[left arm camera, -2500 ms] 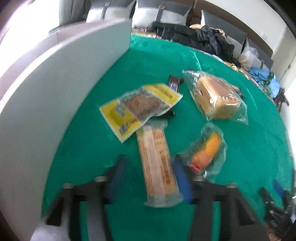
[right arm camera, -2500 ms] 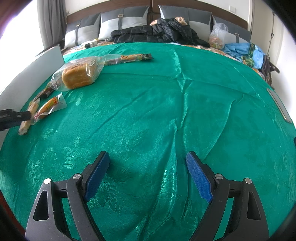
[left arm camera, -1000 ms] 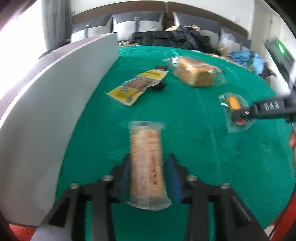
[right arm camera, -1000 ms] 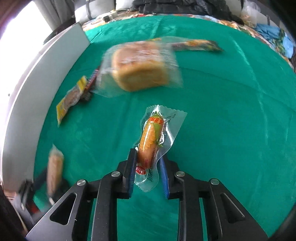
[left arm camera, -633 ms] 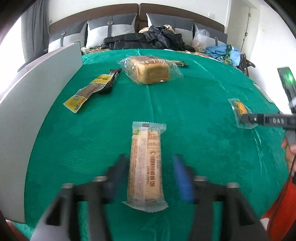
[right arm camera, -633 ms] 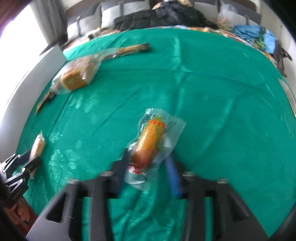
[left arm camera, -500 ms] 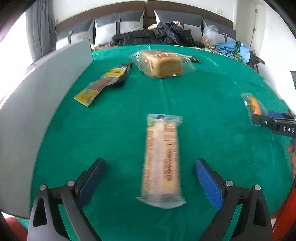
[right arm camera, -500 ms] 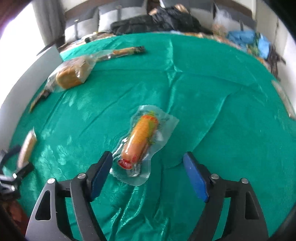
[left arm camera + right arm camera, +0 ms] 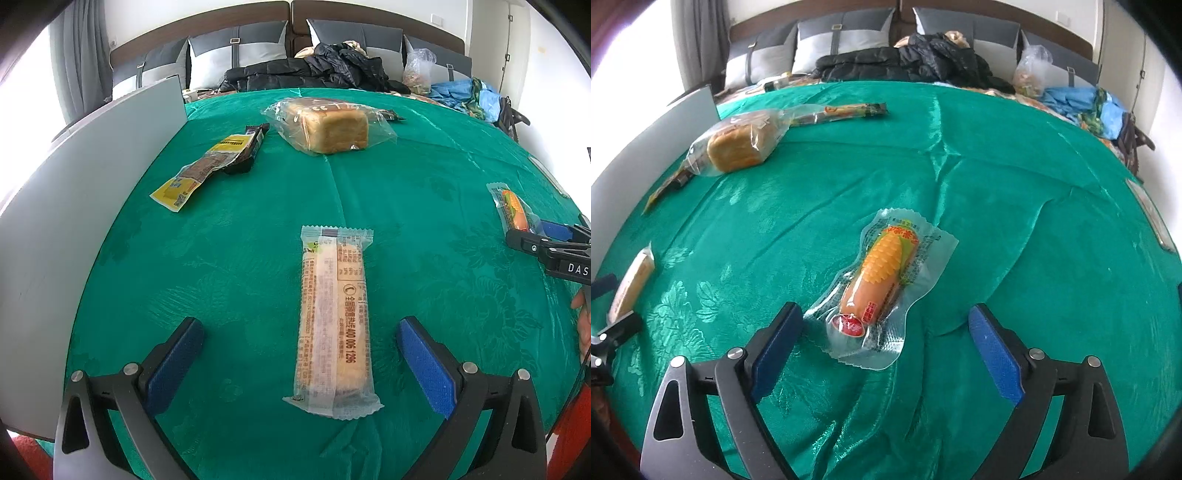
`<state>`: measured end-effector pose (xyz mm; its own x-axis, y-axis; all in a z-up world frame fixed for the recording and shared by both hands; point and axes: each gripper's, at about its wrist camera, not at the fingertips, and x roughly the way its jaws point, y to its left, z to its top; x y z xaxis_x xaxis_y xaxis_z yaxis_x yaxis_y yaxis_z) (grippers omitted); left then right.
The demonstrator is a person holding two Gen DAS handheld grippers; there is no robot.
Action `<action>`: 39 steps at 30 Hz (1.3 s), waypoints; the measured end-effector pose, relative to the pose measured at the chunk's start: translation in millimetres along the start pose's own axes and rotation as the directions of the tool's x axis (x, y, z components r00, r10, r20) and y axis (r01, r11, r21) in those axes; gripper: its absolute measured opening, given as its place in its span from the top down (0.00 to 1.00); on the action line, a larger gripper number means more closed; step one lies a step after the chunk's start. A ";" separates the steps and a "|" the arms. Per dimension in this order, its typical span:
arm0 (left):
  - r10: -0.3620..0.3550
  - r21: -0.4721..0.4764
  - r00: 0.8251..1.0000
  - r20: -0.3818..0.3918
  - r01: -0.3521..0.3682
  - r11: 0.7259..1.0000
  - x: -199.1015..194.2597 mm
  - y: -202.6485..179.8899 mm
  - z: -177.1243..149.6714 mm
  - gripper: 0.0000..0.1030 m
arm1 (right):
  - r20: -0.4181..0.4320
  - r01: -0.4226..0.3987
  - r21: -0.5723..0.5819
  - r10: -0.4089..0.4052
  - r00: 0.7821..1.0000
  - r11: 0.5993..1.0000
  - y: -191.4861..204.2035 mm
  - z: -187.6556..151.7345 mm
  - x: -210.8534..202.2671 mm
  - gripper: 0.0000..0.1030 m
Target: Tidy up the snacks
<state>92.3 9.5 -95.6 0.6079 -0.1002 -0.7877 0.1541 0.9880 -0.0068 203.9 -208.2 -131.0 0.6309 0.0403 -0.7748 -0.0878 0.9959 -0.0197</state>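
Note:
A long cracker pack [image 9: 334,321] lies on the green cloth [image 9: 424,177] between the open jaws of my left gripper [image 9: 299,354]; nothing grips it. A corn sausage pack [image 9: 881,288] lies on the cloth just ahead of my open right gripper [image 9: 886,339]; it also shows in the left wrist view [image 9: 511,210]. A bagged bread loaf [image 9: 330,123] lies further back, with a yellow-labelled flat pack [image 9: 210,166] and a dark bar [image 9: 253,144] to its left. A long thin snack stick [image 9: 842,110] lies behind the loaf.
A white board [image 9: 74,206] stands along the left edge of the cloth. A black jacket [image 9: 314,70], pillows, a clear bag [image 9: 417,72] and blue clothing [image 9: 465,96] lie at the far end. The right gripper's body [image 9: 554,247] shows at the right edge.
Both grippers carried their packs toward the near side, set them on the cloth and opened. The cracker pack and the sausage pack now lie free.

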 end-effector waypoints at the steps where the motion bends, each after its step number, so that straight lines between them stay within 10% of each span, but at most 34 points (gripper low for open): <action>1: 0.000 0.000 1.000 -0.001 0.000 1.000 0.1 0.1 0.0 0.00 | 0.000 0.000 0.000 0.000 1.000 1.000 0.1 -0.2 -0.8 0.10; 39: 0.001 0.002 1.000 -0.001 -0.001 1.000 -0.4 -1.5 0.1 0.00 | 0.000 0.001 -0.002 -0.001 1.000 1.000 0.9 -0.8 -3.5 0.09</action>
<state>92.0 8.1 -95.2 0.6075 -0.0988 -0.7882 0.1546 0.9880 -0.0047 201.0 -207.5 -128.8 0.6312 0.0388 -0.7747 -0.0882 0.9959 -0.0219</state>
